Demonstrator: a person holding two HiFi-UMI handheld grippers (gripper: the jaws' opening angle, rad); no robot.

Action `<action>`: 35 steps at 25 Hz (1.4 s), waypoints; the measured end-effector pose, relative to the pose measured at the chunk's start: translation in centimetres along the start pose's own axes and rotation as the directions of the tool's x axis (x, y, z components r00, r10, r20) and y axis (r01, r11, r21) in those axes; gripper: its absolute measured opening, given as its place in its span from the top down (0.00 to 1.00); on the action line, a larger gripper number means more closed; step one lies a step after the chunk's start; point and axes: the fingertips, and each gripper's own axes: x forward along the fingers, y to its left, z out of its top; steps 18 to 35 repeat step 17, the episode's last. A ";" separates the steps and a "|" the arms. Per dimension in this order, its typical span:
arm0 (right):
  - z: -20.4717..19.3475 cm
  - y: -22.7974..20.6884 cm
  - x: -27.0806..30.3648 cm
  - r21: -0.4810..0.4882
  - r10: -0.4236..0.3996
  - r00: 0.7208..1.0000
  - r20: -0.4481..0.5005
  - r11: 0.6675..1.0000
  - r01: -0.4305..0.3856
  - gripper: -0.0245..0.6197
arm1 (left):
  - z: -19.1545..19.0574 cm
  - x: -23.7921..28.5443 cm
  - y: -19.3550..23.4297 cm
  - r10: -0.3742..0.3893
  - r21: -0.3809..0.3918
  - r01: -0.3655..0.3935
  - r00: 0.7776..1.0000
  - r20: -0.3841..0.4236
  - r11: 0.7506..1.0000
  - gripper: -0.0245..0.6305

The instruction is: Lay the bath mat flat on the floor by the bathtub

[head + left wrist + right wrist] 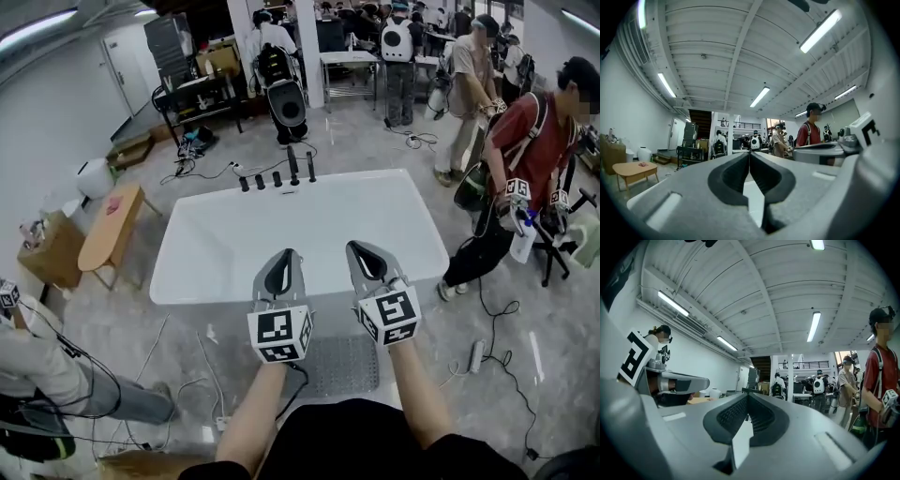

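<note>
A grey textured bath mat lies on the floor in front of the white bathtub; my arms and body hide part of it. Both grippers hang side by side in the air over the tub's near edge, pointing away from me across the tub. My left gripper is shut with nothing between its jaws, and its tips meet in the left gripper view. My right gripper is shut and empty too, with its ribbed pads closed together in the right gripper view. Neither gripper touches the mat.
Dark tap fittings stand on the tub's far rim. A low wooden table sits to the left. Cables and a power strip lie on the floor to the right. A person in red stands at the right, and another person is at the lower left.
</note>
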 end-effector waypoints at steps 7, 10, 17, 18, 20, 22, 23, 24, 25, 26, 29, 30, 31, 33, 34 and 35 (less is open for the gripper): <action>-0.7 -0.8 0.0 -0.063 0.008 0.999 -0.031 0.998 -0.010 0.95 | -1.0 1.6 -1.3 -0.029 -0.008 0.029 0.999 -0.039 1.000 0.96; -0.9 -0.8 0.3 -0.060 0.010 0.999 -0.041 0.998 -0.012 0.95 | -1.2 2.0 -1.2 -0.037 0.000 0.037 0.998 -0.050 0.999 0.96; -2.2 -0.9 -0.3 -0.092 0.041 0.996 -0.076 0.995 -0.048 0.95 | -2.5 2.2 -2.3 -0.046 0.024 0.048 0.995 -0.084 0.999 0.96; -2.2 -0.9 -0.3 -0.092 0.041 0.996 -0.076 0.995 -0.048 0.95 | -2.5 2.2 -2.3 -0.046 0.024 0.048 0.995 -0.084 0.999 0.96; -2.2 -0.9 -0.3 -0.092 0.041 0.996 -0.076 0.995 -0.048 0.95 | -2.5 2.2 -2.3 -0.046 0.024 0.048 0.995 -0.084 0.999 0.96; -2.2 -0.9 -0.3 -0.092 0.041 0.996 -0.076 0.995 -0.048 0.95 | -2.5 2.2 -2.3 -0.046 0.024 0.048 0.995 -0.084 0.999 0.96; -2.2 -0.9 -0.3 -0.092 0.041 0.996 -0.076 0.995 -0.048 0.95 | -2.5 2.2 -2.3 -0.046 0.024 0.048 0.995 -0.084 0.999 0.96; -2.2 -0.9 -0.3 -0.092 0.041 0.996 -0.076 0.995 -0.048 0.95 | -2.5 2.2 -2.3 -0.046 0.024 0.048 0.995 -0.084 0.999 0.96; -2.2 -0.9 -0.3 -0.092 0.041 0.996 -0.076 0.995 -0.048 0.95 | -2.5 2.2 -2.3 -0.046 0.024 0.048 0.995 -0.084 0.999 0.96; -2.2 -0.9 -0.3 -0.092 0.041 0.996 -0.076 0.995 -0.048 0.95 | -2.5 2.2 -2.3 -0.046 0.024 0.048 0.995 -0.084 0.999 0.96; -2.2 -0.9 -0.3 -0.092 0.041 0.996 -0.076 0.995 -0.048 0.95 | -2.5 2.2 -2.3 -0.046 0.024 0.048 0.995 -0.084 0.999 0.96; -2.2 -0.9 -0.3 -0.092 0.041 0.996 -0.076 0.995 -0.048 0.95 | -2.5 2.2 -2.3 -0.046 0.024 0.048 0.995 -0.084 0.999 0.96; -2.2 -0.9 -0.3 -0.092 0.041 0.996 -0.076 0.995 -0.048 0.95 | -2.5 2.2 -2.3 -0.046 0.024 0.048 0.995 -0.084 0.999 0.96; -2.2 -0.9 -0.3 -0.092 0.041 0.996 -0.076 0.995 -0.048 0.95 | -2.5 2.2 -2.3 -0.046 0.024 0.048 0.995 -0.084 0.999 0.96; -2.2 -0.9 -0.3 -0.092 0.041 0.996 -0.076 0.995 -0.048 0.95 | -2.5 2.2 -2.3 -0.046 0.024 0.048 0.995 -0.084 0.999 0.96; -2.2 -0.9 -0.3 -0.092 0.041 0.996 -0.076 0.995 -0.048 0.95 | -2.5 2.2 -2.3 -0.046 0.024 0.048 0.995 -0.084 0.999 0.96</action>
